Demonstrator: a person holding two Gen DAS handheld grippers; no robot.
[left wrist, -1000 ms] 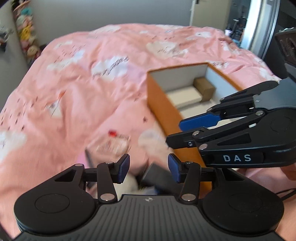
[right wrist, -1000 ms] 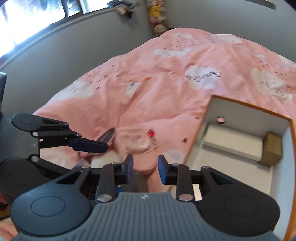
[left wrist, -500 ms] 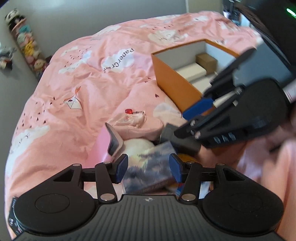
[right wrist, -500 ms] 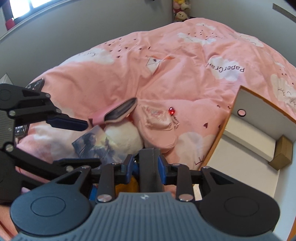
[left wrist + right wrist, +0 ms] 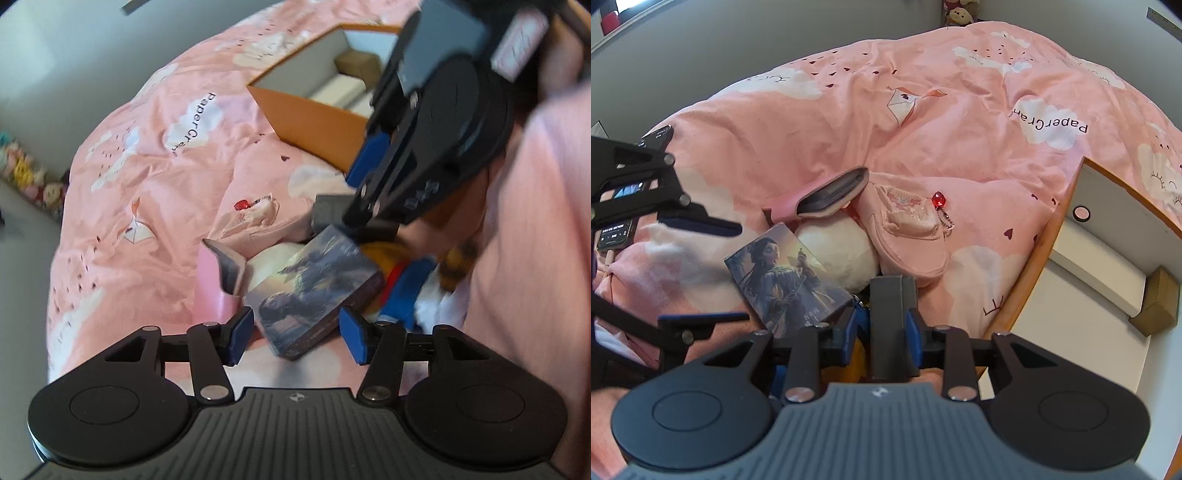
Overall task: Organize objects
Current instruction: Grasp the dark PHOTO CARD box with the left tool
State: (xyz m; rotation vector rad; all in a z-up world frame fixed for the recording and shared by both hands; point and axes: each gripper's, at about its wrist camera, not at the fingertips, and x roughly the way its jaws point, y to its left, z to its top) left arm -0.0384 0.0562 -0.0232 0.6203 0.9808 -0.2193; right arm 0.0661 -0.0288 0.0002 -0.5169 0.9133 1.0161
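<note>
An illustrated card box (image 5: 317,291) (image 5: 790,280) lies tilted on the pink bedding against a white plush (image 5: 838,251). My left gripper (image 5: 297,338) (image 5: 716,271) straddles the box's near corner. Its jaws are opening and the pads stand just off the box. My right gripper (image 5: 881,332) (image 5: 356,192) is shut on a dark grey block (image 5: 892,295) (image 5: 328,210), low over the pile. A pink wallet (image 5: 831,195) (image 5: 221,273) and a pink pouch (image 5: 908,229) with a red gem charm (image 5: 939,199) lie just beyond.
An orange box (image 5: 1052,240) (image 5: 314,114) with a white inside stands open to the right, holding a white carton (image 5: 1097,273) and a brown carton (image 5: 1156,306). A phone (image 5: 617,229) lies at the far left. Yellow and blue items (image 5: 406,291) sit under the pile.
The left gripper rolled, dropped toward the card box, and its jaws widened. The right gripper sank to the pile, and the grey block now sits between its fingers.
</note>
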